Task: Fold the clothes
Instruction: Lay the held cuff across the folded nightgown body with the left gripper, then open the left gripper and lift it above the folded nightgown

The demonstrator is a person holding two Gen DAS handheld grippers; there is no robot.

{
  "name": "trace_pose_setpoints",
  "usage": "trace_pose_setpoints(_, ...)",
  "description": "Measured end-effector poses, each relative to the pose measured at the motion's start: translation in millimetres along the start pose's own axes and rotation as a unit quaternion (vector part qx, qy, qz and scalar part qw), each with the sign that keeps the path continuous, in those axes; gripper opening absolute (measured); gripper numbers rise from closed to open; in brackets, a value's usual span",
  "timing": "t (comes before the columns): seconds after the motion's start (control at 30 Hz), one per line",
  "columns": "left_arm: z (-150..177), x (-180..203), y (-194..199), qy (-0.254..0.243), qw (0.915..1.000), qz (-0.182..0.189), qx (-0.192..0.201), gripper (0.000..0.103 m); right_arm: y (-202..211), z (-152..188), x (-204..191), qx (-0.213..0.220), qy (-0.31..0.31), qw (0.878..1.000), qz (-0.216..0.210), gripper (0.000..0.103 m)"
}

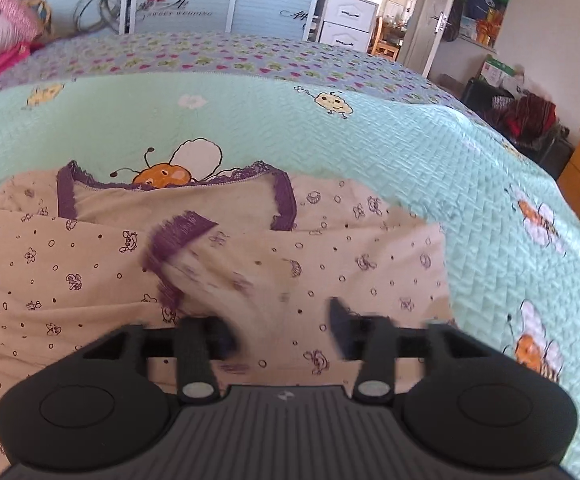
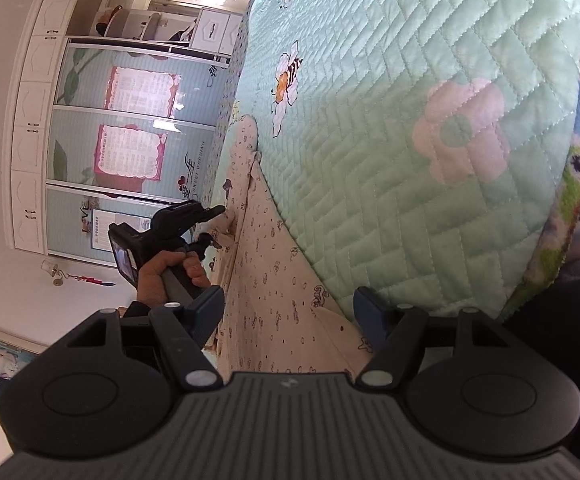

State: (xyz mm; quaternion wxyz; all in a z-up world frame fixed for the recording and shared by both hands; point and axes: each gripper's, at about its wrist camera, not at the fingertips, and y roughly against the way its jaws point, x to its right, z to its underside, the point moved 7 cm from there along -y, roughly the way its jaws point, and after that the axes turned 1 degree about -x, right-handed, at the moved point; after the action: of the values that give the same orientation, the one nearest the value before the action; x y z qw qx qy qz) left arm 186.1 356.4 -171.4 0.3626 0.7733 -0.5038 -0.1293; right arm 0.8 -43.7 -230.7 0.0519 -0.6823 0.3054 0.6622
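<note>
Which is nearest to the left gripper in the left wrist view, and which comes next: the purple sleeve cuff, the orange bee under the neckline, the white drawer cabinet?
From the left gripper, nearest first:
1. Purple sleeve cuff, lying on the cream garment, ahead and slightly left.
2. Orange bee on the green quilt, just beyond the neckline.
3. White drawer cabinet, past the bed, upper right.

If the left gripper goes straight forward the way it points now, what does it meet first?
Most likely the purple-trimmed sleeve lying folded over the cream printed top, just ahead of the open left gripper. The picture is blurred, so depth is uncertain.
</note>
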Motion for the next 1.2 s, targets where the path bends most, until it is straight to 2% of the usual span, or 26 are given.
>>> trace_pose_setpoints(0.1, 5, 6, 2, -0.016, 0.9999, -0.001, 0.003, 0.068, 0, -1, 1, 0.001, -0.006, 1.000, -0.002, 0.073)
trace_pose_setpoints(0.17, 7, 9, 4, -0.033, 0.9993, -0.015, 0.001, 0.068, 0, -1, 1, 0.001, -0.011, 1.000, -0.002, 0.073)
trace_pose_setpoints(0.27, 6, 26, 9, -0.079, 0.9963, -0.034, -0.002, 0.068, 1, -2, 3, 0.002, -0.020, 1.000, -0.004, 0.073)
trace_pose_setpoints(0.47, 24, 94, 16, -0.162, 0.9864, 0.017, -0.020, 0.068, 4, -5, 8, 0.003, -0.050, 0.998, -0.030, 0.073)
trace_pose_setpoints(0.53, 31, 110, 20, -0.173, 0.9841, 0.034, -0.023, 0.068, 6, -6, 10, 0.002, -0.058, 0.998, -0.038, 0.073)
trace_pose_setpoints(0.63, 34, 117, 36, -0.196, 0.9804, 0.022, -0.004, 0.068, 9, -8, 12, 0.000, -0.069, 0.996, -0.049, 0.073)
trace_pose_setpoints(0.73, 24, 106, 53, -0.197, 0.9801, 0.018, 0.009, 0.068, 10, -8, 12, 0.004, -0.077, 0.995, -0.057, 0.073)
trace_pose_setpoints(0.87, -4, 45, 94, -0.102, 0.9937, 0.025, 0.038, 0.068, 9, -6, 5, -0.005, -0.059, 0.997, -0.059, 0.073)
trace_pose_setpoints(0.93, -9, -3, 117, -0.052, 0.9972, 0.005, 0.054, 0.068, 8, -3, -5, -0.014, -0.029, 0.997, -0.068, 0.073)
trace_pose_setpoints(1.03, -4, -76, 149, 0.017, 0.9971, -0.035, 0.066, 0.068, 6, 4, -26, -0.029, 0.030, 0.995, -0.091, 0.074)
trace_pose_setpoints(1.2, 46, -161, 187, 0.123, 0.9908, -0.038, 0.042, 0.068, 0, 16, -72, -0.037, 0.144, 0.982, -0.115, 0.074)
